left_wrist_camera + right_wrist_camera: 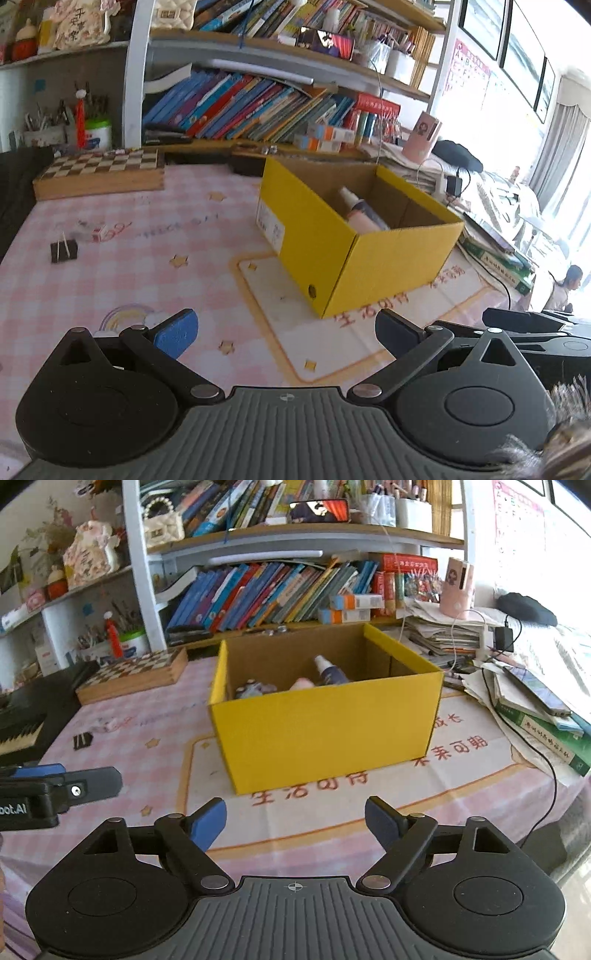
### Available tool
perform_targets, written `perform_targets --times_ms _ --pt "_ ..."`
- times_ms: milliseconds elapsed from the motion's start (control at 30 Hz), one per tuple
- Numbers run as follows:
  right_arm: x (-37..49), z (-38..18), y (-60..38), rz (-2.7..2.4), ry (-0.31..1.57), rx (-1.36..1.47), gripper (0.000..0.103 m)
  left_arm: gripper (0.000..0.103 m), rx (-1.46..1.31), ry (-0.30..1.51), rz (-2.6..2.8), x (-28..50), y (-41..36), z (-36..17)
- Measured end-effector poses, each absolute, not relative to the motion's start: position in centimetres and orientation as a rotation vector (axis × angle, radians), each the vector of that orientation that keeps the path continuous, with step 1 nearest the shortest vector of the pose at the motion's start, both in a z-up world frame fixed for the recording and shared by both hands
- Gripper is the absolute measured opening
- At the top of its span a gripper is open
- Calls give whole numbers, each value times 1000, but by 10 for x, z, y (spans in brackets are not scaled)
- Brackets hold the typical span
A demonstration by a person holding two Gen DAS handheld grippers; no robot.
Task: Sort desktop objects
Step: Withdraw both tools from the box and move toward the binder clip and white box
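Left wrist view: left gripper (286, 334) spread wide, empty, near the yellow box (388, 258); a bottle (356, 206) lies inside.

Right wrist view: right gripper (295, 821) apart, empty, before the box (325, 731); binder clip (82, 740) to its left.

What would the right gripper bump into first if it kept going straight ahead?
Probably the yellow box. The open right gripper points at its near wall, with only bare tablecloth between, though depth is hard to judge.
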State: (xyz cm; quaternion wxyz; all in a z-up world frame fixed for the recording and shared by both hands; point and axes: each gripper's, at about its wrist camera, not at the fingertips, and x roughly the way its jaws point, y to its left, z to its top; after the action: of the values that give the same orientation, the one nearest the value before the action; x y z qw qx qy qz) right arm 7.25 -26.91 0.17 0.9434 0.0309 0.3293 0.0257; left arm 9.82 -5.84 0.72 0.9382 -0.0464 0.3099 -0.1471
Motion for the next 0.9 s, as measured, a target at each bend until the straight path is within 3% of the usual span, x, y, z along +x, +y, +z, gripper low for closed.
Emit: perform_targets --times_ms 900 --pt "36 -16 -173 150 774 -3 90 103 -50 673 -284 43 14 -3"
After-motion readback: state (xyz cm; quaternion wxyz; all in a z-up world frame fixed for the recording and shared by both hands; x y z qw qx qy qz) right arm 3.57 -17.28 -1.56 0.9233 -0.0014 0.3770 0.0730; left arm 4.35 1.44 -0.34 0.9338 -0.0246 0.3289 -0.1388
